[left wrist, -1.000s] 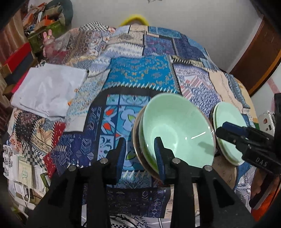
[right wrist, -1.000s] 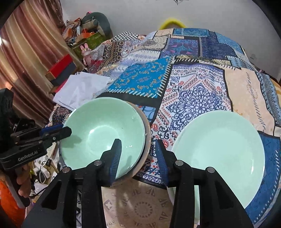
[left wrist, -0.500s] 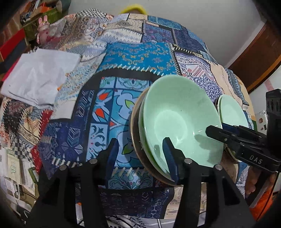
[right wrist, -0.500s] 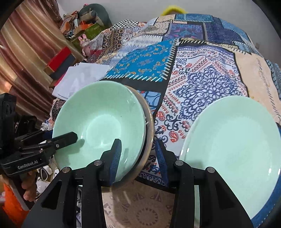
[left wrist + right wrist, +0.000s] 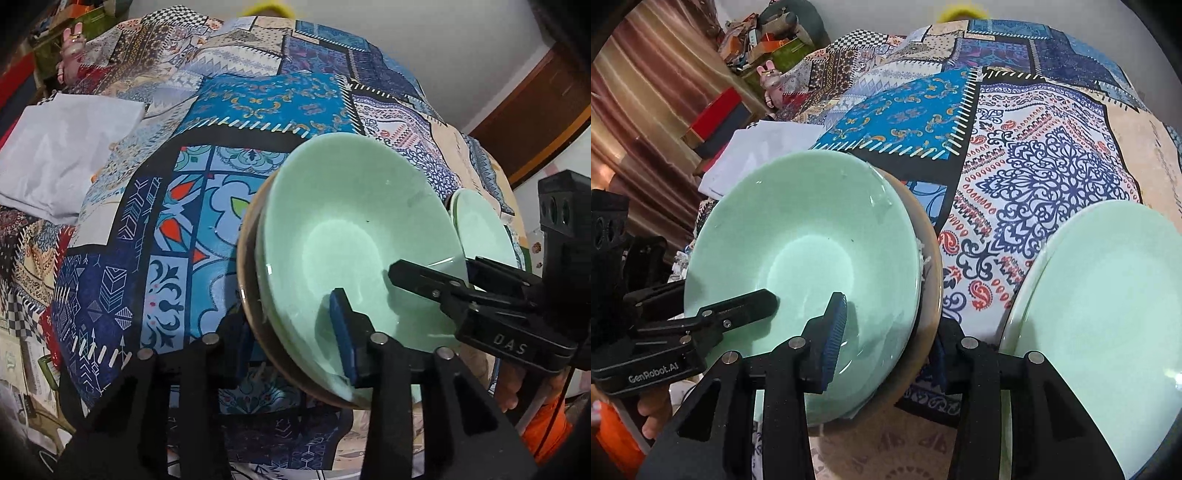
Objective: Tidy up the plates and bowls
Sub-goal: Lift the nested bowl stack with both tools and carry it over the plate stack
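2 claws are on the same stack at once. The left claw [image 5: 291, 336] straddles the near-left rim of the green bowl [image 5: 354, 236], one blue pad inside the bowl and the other outside and under the brown dish [image 5: 246, 258] it is nested in; its jaws have just been closing, and the pads look clamped on the rims. The right claw [image 5: 886, 336] straddles the opposite rim the same way, clenched on bowl and brown dish together. In the right wrist view the stack fills the lower left of the frame and the green plate [image 5: 1108, 314] lies apart at the lower right, on the patterned cloth [image 5: 1027, 155] that covers the surface. A folded white cloth [image 5: 62, 147] sits at the upper left of the left wrist view.

As a judgement, the sorting is partly done: at least 1 green bowl is already nested in the brown dish, possibly 2, since a second green rim seems to show below the top one. The green plate lies alone, so bowls and plate are grouped by kind. Left to do, probably: carry this gripped stack to its final place. Whether more dishes wait out of view cannot be told.
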`<action>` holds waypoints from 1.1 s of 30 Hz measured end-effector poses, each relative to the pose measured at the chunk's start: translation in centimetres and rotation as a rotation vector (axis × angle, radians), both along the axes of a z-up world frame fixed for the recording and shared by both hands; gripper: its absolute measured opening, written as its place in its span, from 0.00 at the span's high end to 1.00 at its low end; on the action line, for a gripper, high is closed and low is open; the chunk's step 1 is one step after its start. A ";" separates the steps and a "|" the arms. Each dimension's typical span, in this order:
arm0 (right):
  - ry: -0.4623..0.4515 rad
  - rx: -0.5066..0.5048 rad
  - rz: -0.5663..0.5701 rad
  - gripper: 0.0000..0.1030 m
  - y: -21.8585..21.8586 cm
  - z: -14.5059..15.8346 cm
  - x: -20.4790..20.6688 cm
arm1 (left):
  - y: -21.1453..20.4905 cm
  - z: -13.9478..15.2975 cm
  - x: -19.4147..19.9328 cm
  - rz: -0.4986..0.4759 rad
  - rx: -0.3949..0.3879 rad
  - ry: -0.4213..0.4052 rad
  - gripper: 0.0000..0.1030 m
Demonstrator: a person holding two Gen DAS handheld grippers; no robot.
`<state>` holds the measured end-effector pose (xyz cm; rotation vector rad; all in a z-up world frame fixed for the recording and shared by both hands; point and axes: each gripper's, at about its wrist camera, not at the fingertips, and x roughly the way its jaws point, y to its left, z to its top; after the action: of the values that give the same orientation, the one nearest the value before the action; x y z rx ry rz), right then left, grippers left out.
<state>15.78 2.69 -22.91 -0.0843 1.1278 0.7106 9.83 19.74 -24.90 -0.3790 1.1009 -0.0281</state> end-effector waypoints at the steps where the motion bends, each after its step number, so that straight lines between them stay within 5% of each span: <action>1: -0.008 -0.002 -0.001 0.65 0.0 0.0 0.0 | -0.1 0.0 0.0 -0.001 0.003 -0.002 0.62; 9: 0.000 0.005 -0.031 0.75 -0.6 -0.1 0.4 | -0.3 0.4 0.0 0.023 0.021 -0.003 0.62; 33: -0.037 0.072 -0.078 0.76 -2.6 3.0 0.1 | -1.3 3.5 -0.1 0.045 0.020 -0.033 0.62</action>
<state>15.84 0.13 -19.90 0.0077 1.0636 0.6770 9.78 18.40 -21.42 -0.3843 1.0590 0.0168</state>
